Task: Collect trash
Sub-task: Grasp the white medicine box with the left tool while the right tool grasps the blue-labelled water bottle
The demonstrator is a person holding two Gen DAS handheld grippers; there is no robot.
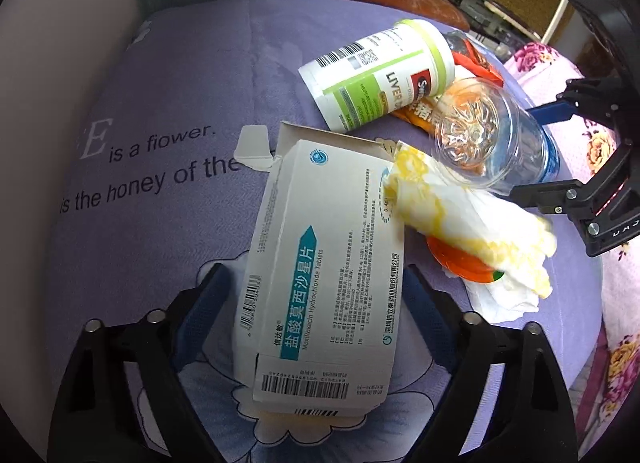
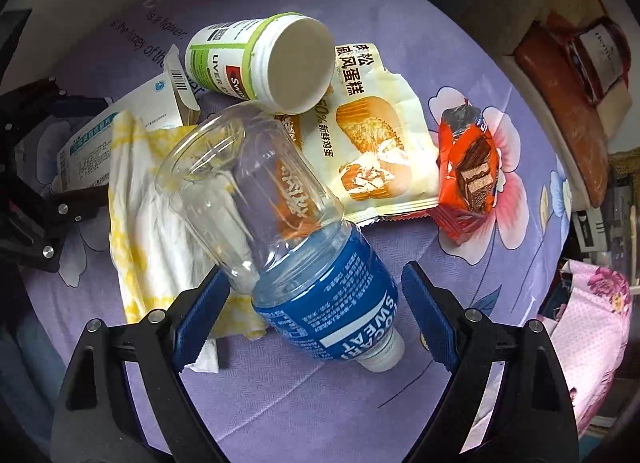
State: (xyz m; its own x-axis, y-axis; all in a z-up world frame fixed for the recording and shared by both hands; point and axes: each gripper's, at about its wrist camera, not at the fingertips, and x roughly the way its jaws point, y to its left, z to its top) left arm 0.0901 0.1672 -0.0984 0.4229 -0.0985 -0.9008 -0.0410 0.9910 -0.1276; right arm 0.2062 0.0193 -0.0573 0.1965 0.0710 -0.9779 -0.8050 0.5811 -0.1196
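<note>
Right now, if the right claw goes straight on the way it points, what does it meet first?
Most likely the plastic bottle, near its blue label, which lies between the open fingers of the right claw. Depth is unclear.

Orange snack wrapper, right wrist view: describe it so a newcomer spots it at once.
Start at the purple flower-print bedspread and find the pile around the clear plastic bottle. To the right of the cream cake wrapper, apart from the pile, lies the orange snack wrapper. Only it is bright orange with a pictured chocolate wafer.
</note>
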